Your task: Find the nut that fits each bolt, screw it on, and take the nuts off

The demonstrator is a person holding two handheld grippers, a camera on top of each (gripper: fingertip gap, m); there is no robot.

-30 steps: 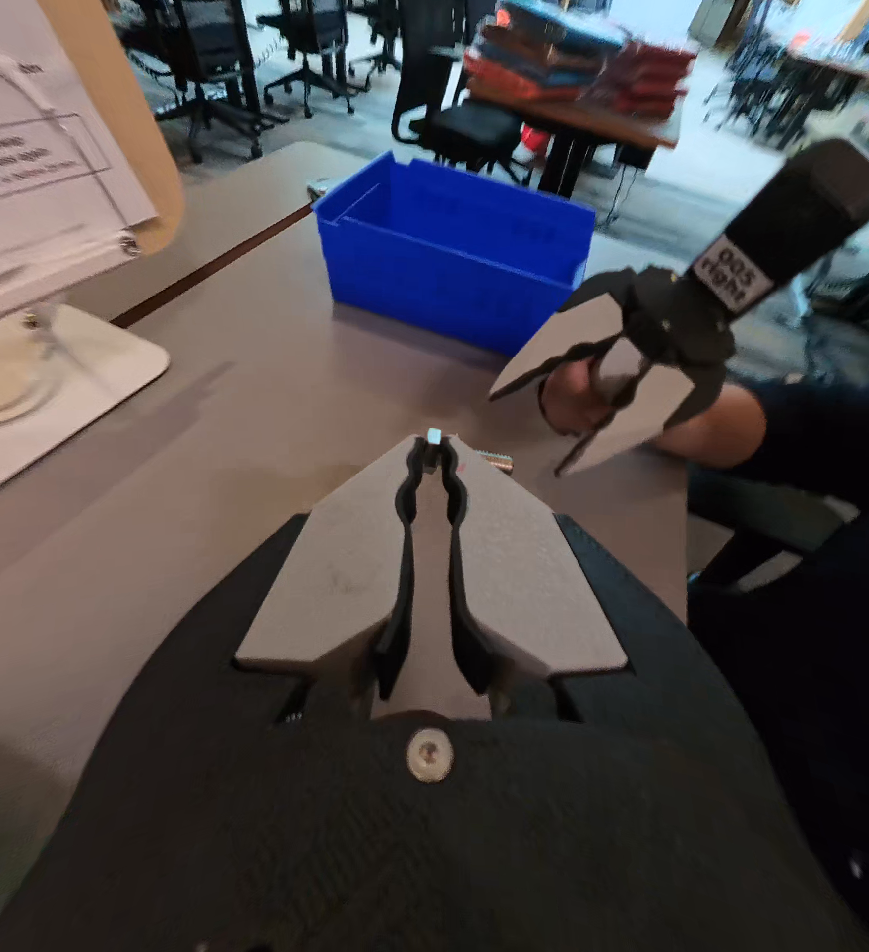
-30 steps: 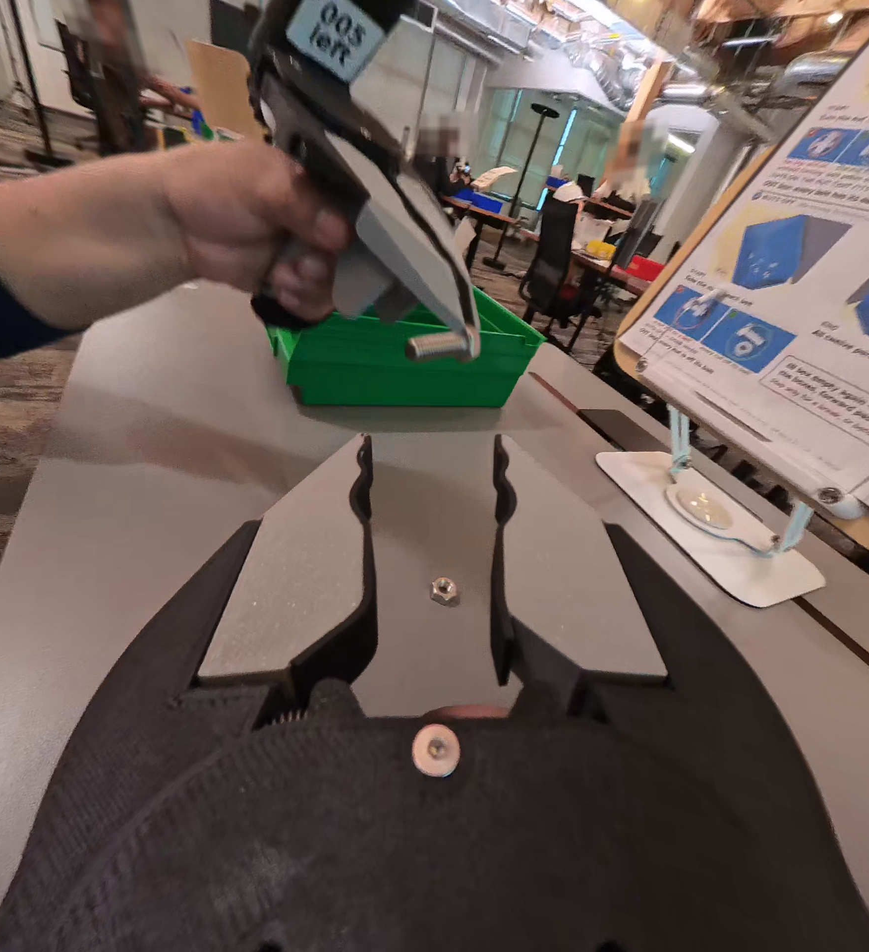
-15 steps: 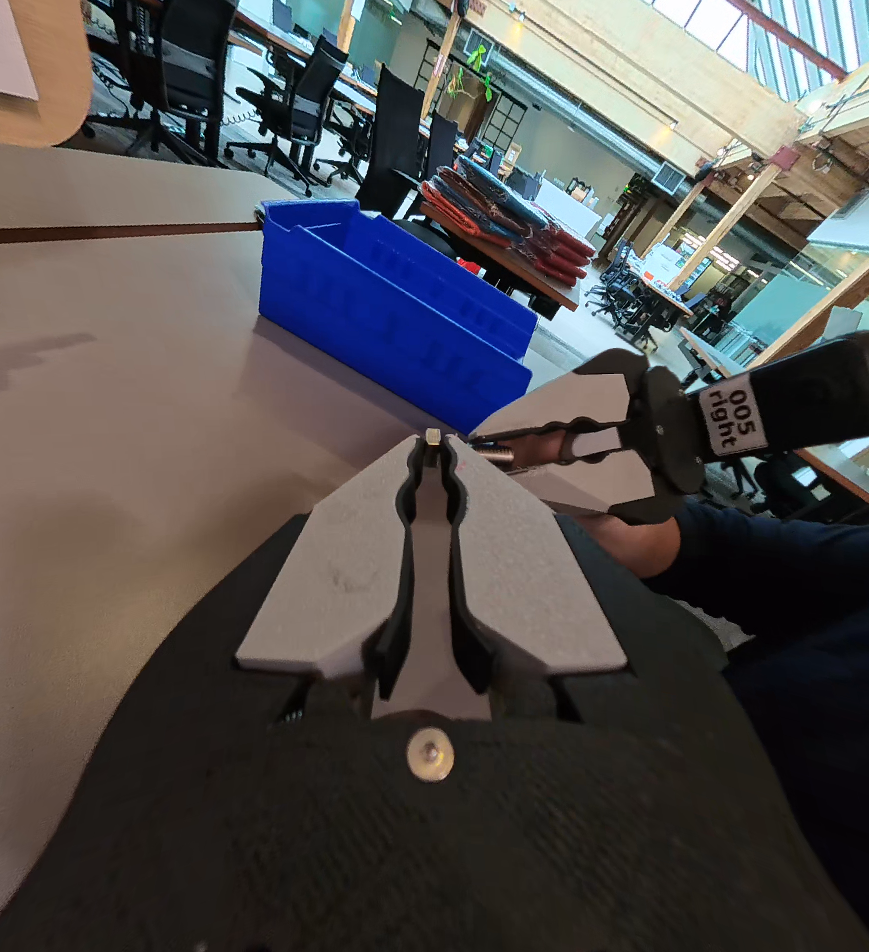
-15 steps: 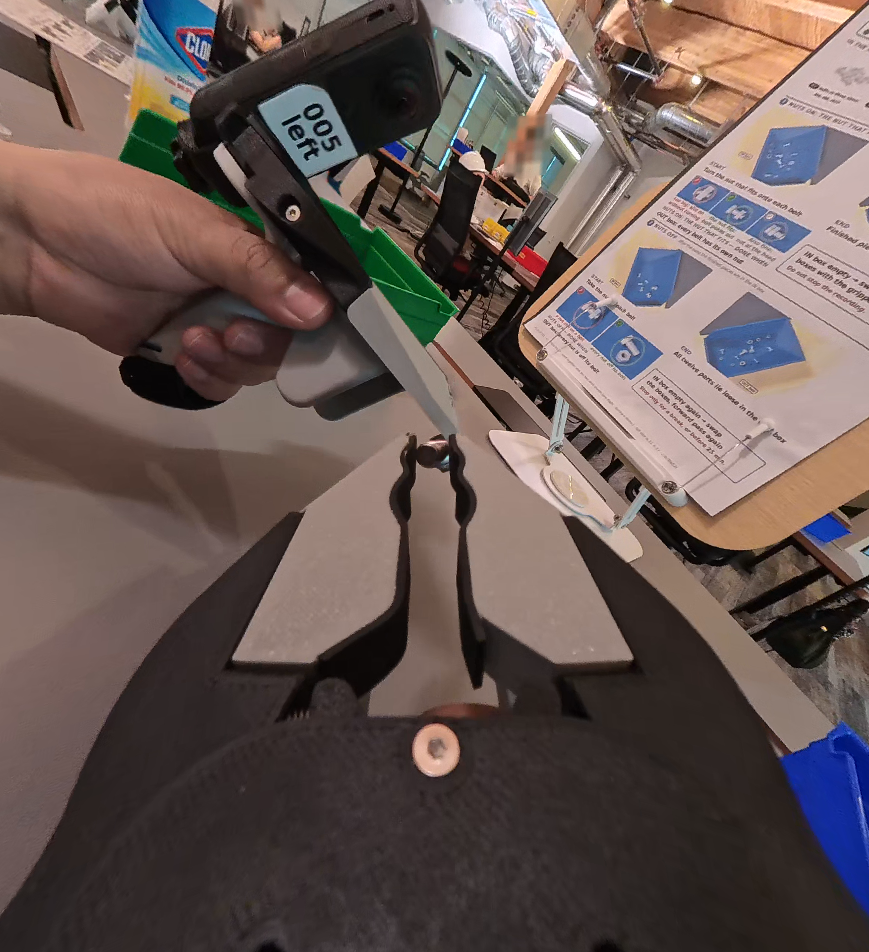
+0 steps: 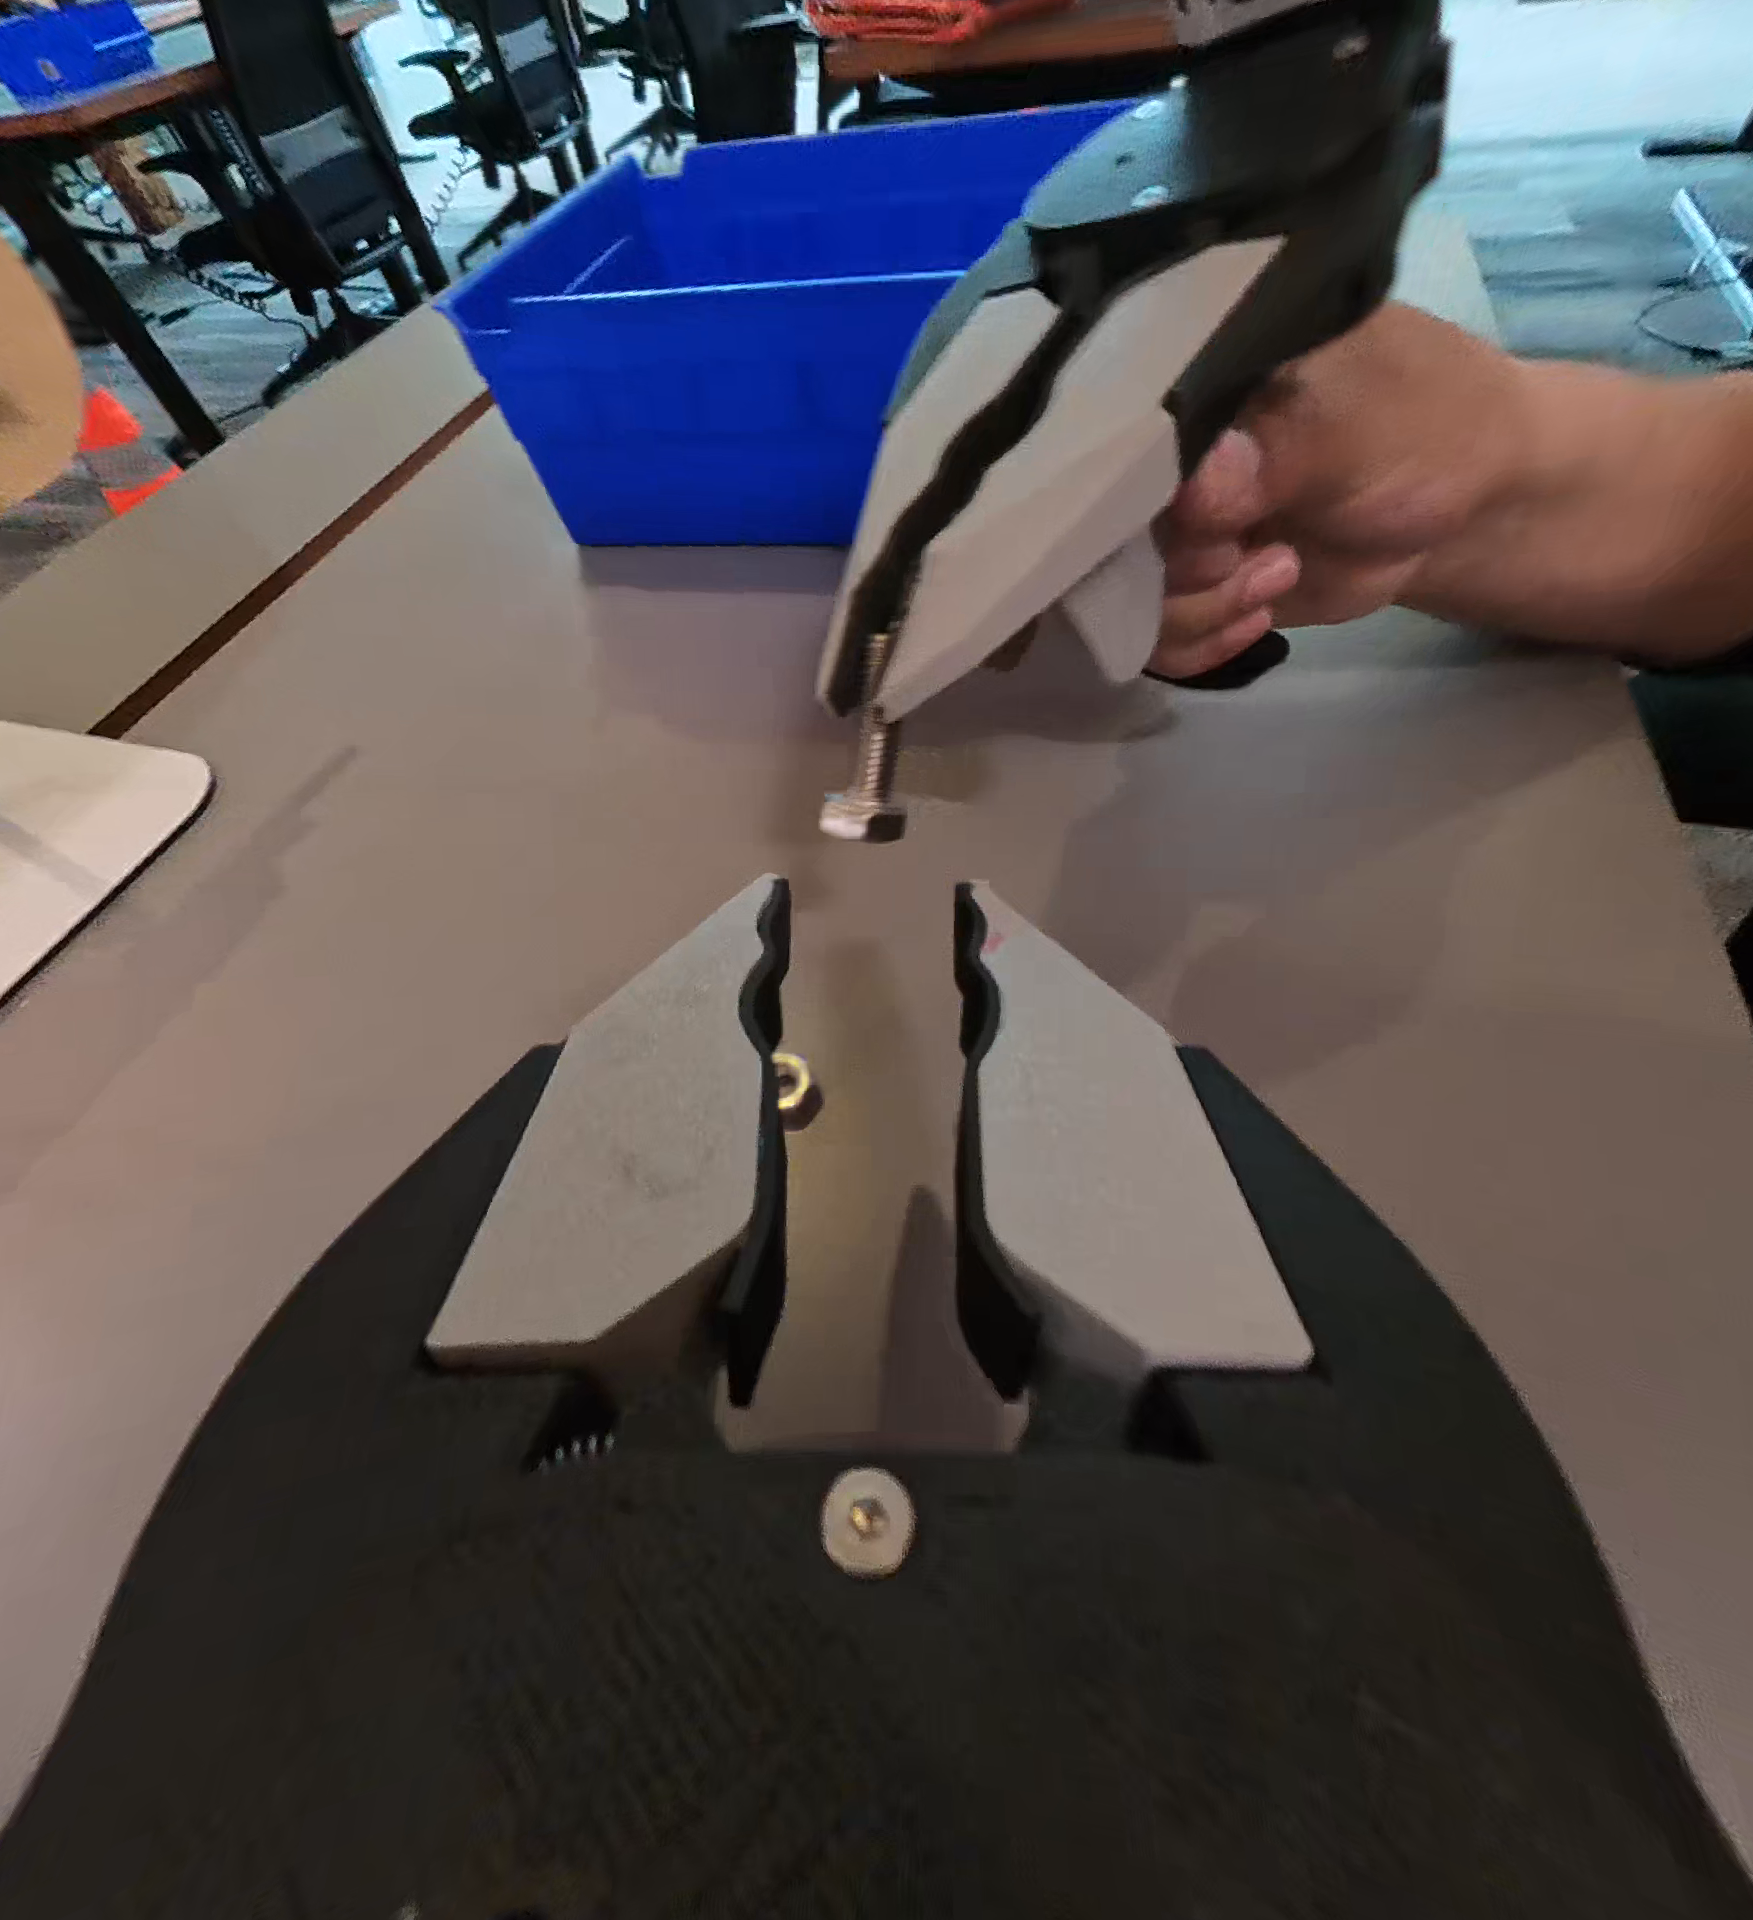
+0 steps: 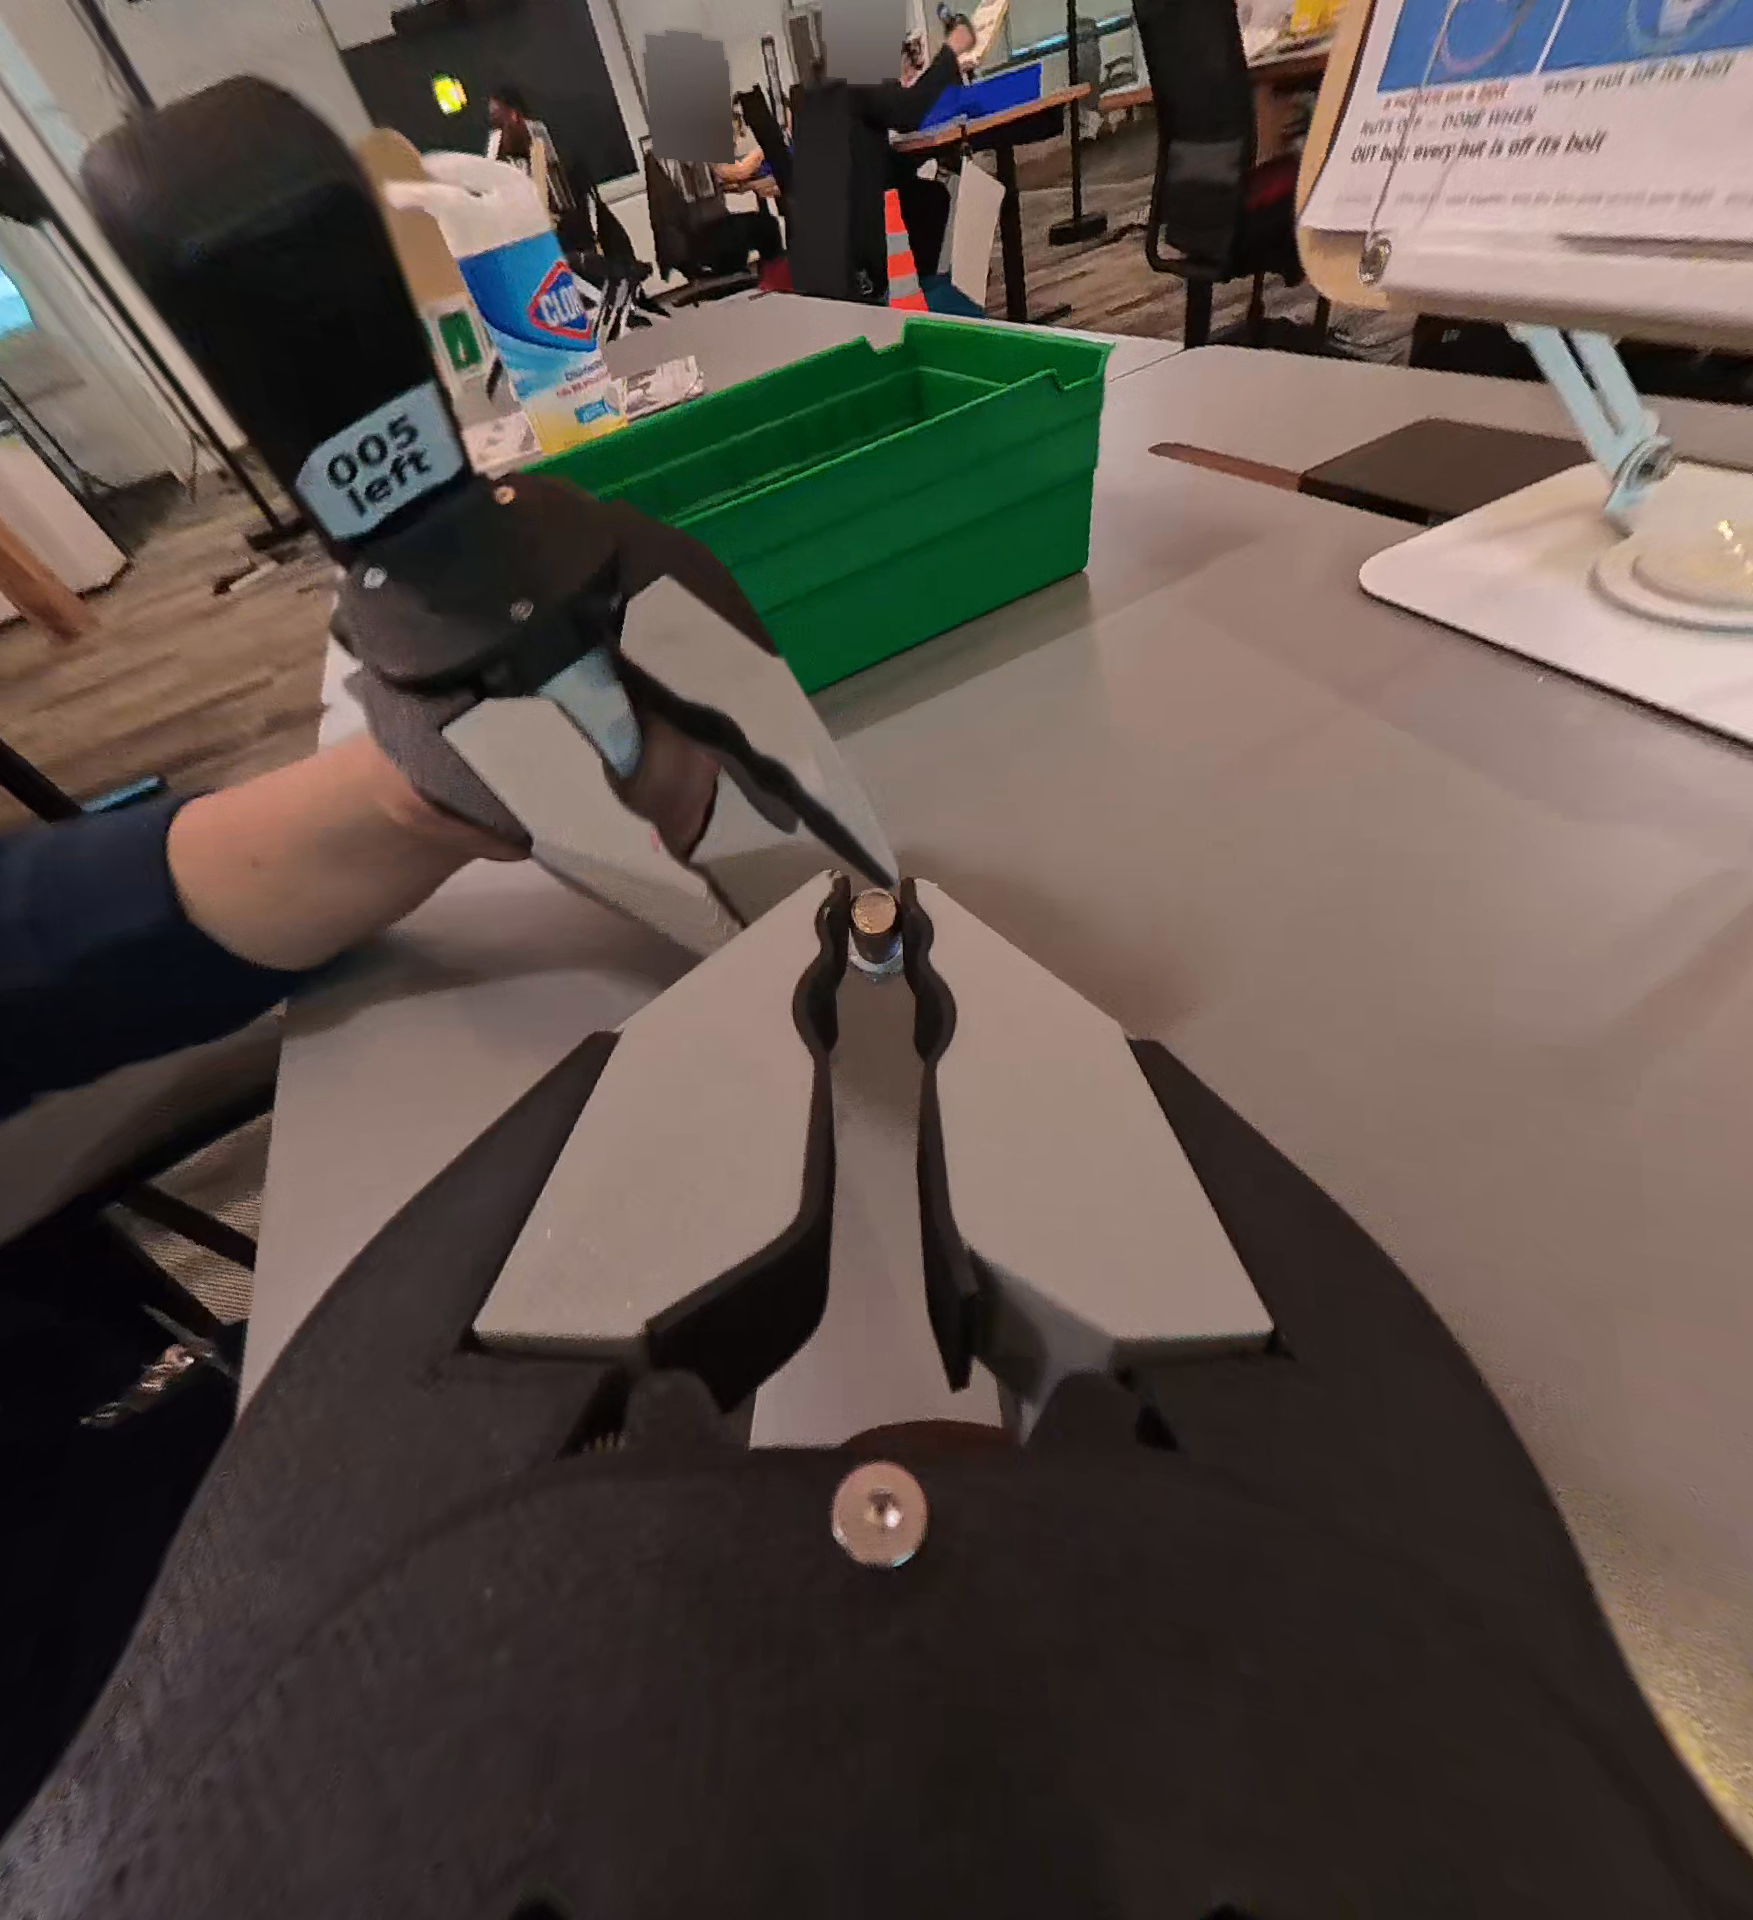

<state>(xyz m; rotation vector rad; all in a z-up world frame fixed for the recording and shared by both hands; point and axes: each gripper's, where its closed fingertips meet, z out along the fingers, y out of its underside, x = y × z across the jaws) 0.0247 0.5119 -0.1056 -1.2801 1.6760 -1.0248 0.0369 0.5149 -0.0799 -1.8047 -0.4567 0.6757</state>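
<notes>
the right gripper (image 5: 856,691) held the bolt (image 5: 867,764) by its threaded end, fingers clamped narrow, head hanging just above the desk (image 5: 436,727). the left gripper (image 5: 867,904) stood wide and empty, the nut (image 5: 797,1088) lying on the desk between its fingers. both pieces looked small, hard, light and slippery; the nut's flats seemed the best hold. the blue bin (image 5: 726,416) sat well behind, with bare desk around.

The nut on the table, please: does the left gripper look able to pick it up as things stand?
Probably yes. The nut lies on the table between the open jaws of the left gripper, beside its left finger, with nothing over it.
</notes>
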